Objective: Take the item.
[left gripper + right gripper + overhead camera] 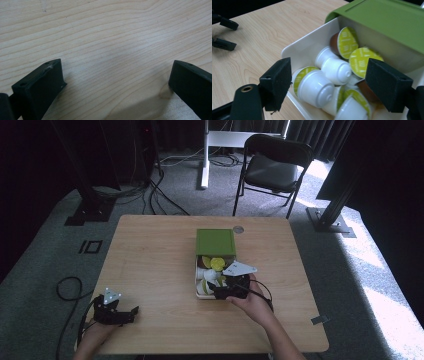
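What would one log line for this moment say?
left hand-held gripper: open, idle | right hand-held gripper: open over capsules | white box: green lid slid back

Grey carpet floor (30, 270), black folding chair (274, 167) behind the wooden table (150, 270), dark curtains, sunlight on the right.

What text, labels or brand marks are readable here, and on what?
None can be read.
Capsule lids in the white box: faint pale print on the yellow-green foil, too blurred to make out.
Green lid: plain, no marking seen.
Grippers, left gripper and right gripper: no lettering seen.
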Action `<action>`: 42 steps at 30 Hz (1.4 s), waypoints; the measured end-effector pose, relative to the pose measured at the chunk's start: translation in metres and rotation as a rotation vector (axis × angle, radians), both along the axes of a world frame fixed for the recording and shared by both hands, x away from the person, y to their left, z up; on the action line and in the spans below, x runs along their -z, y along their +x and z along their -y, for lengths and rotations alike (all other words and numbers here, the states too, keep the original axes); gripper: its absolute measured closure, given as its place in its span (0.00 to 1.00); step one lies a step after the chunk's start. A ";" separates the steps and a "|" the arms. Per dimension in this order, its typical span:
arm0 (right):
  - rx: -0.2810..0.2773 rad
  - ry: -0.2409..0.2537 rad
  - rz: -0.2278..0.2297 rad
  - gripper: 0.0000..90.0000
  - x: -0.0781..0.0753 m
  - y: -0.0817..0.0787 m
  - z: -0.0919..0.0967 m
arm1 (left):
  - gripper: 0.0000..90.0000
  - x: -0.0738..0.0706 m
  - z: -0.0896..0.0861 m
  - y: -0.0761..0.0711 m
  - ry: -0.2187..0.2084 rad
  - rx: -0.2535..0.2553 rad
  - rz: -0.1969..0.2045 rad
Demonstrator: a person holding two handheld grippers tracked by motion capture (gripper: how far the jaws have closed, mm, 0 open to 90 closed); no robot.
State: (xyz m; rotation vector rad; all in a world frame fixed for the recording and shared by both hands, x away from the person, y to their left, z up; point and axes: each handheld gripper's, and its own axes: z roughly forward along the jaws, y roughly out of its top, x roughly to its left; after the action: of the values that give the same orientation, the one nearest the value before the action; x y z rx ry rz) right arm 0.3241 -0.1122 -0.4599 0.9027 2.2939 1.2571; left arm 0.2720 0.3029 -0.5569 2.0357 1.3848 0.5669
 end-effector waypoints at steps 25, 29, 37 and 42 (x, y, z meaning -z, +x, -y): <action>0.050 -0.130 -0.025 0.39 0.038 0.000 -0.028 | 0.01 0.000 0.000 0.000 0.003 0.002 -0.001; 0.046 -0.144 -0.029 0.39 0.041 0.001 -0.028 | 0.01 0.000 0.000 0.000 0.003 0.002 -0.001; 0.027 -0.162 -0.047 0.50 0.044 0.004 -0.026 | 0.01 0.000 0.000 0.000 0.003 0.002 -0.001; 0.019 -0.157 -0.055 0.52 0.042 0.005 -0.022 | 0.01 0.000 0.000 0.000 0.002 0.002 -0.001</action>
State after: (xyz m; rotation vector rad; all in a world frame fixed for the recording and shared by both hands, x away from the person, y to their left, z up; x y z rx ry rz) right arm 0.3292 -0.0900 -0.5017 0.9114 2.3823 1.0399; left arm 0.2720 0.3031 -0.5569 2.0387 1.3835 0.5667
